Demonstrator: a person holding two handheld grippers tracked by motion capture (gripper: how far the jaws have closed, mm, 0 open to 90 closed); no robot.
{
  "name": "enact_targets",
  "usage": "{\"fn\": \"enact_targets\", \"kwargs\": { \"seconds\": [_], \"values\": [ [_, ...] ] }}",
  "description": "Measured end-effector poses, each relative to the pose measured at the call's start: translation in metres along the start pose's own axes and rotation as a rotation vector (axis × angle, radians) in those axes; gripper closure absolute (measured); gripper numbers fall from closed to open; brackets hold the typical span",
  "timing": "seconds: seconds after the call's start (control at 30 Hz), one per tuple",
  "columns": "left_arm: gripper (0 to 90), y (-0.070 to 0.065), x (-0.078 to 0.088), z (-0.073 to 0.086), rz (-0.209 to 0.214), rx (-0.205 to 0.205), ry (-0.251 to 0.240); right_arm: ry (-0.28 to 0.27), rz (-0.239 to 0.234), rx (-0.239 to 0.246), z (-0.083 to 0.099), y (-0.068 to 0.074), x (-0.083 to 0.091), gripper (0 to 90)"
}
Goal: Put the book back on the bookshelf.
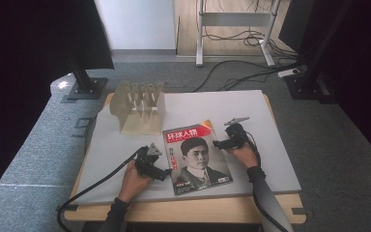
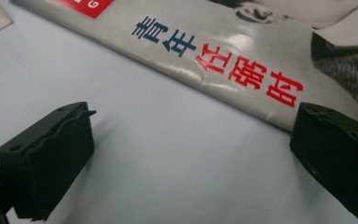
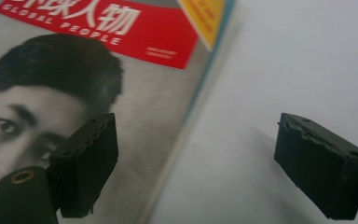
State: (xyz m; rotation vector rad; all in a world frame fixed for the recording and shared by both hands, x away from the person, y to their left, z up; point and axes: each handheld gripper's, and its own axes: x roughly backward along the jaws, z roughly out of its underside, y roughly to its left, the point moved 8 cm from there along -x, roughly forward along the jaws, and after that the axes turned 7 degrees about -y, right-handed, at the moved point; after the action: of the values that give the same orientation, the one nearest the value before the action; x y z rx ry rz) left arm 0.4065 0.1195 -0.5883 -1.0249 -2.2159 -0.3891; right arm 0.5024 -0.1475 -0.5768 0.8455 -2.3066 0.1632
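While both tongs stand apart, left tongs (image 1: 163,172) straddle the magazine's (image 1: 195,157) spine edge and right tongs (image 1: 221,143) its opposite edge; magazine flat on worktop (image 1: 270,159), just before the wooden rack (image 1: 140,108).

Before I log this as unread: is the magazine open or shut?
Shut. The magazine lies flat on the table with its front cover up, title and portrait showing; no inside pages are spread.

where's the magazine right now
In the high view the magazine lies flat on the white board, near its front edge, between the left gripper and right gripper, just in front of the wooden rack.
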Motion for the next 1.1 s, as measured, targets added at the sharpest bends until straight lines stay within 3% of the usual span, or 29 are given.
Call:
{"fn": "enact_targets", "kwargs": {
  "seconds": [0.2, 0.3, 0.33, 0.5, 0.53, 0.6, 0.63, 0.7, 0.8, 0.87, 1.0, 1.03, 1.1],
  "values": [
    [0.0, 0.000, -0.001, -0.001, -0.005, 0.003, 0.001, -0.018, -0.024, -0.011, -0.011, 0.011, -0.021, 20.1],
    [0.0, 0.000, -0.001, -0.001, -0.005, 0.003, 0.001, -0.038, -0.068, -0.078, -0.017, 0.015, -0.025, 26.1],
    [0.0, 0.000, -0.001, -0.001, -0.005, 0.003, 0.001, -0.038, -0.068, -0.078, -0.017, 0.015, -0.025, 26.1],
    [0.0, 0.000, -0.002, -0.001, -0.005, 0.003, 0.003, -0.054, -0.074, -0.170, -0.017, 0.013, -0.021, 34.0],
    [0.0, 0.000, -0.002, -0.001, -0.005, 0.003, 0.003, -0.059, -0.103, -0.202, -0.014, 0.013, -0.017, 37.5],
    [0.0, 0.000, -0.002, -0.001, -0.005, 0.003, 0.003, -0.055, -0.123, -0.210, -0.012, 0.013, -0.014, 41.8],
    [0.0, 0.000, -0.002, -0.001, -0.005, 0.004, 0.003, -0.061, -0.174, -0.215, -0.010, 0.020, -0.009, 43.9],
    [0.0, 0.000, -0.002, -0.001, -0.004, 0.003, 0.003, -0.059, -0.175, -0.213, -0.009, 0.022, -0.007, 44.2],
    [0.0, 0.000, -0.002, -0.001, -0.004, 0.003, 0.003, -0.022, -0.127, -0.125, -0.013, 0.024, -0.011, 48.1],
    [0.0, 0.000, -0.002, -0.001, -0.004, 0.002, 0.003, -0.018, -0.118, -0.108, -0.015, 0.023, -0.014, 50.7],
    [0.0, 0.000, -0.002, -0.001, -0.005, 0.002, 0.003, -0.021, -0.071, -0.038, -0.023, 0.020, -0.025, 68.4],
    [0.0, 0.000, -0.002, -0.001, -0.005, 0.002, 0.003, -0.030, -0.072, -0.021, -0.024, 0.021, -0.024, 75.2],
    [0.0, 0.000, -0.002, -0.001, -0.005, 0.002, 0.003, -0.042, -0.080, -0.015, -0.025, 0.023, -0.021, 80.2]
  ]
}}
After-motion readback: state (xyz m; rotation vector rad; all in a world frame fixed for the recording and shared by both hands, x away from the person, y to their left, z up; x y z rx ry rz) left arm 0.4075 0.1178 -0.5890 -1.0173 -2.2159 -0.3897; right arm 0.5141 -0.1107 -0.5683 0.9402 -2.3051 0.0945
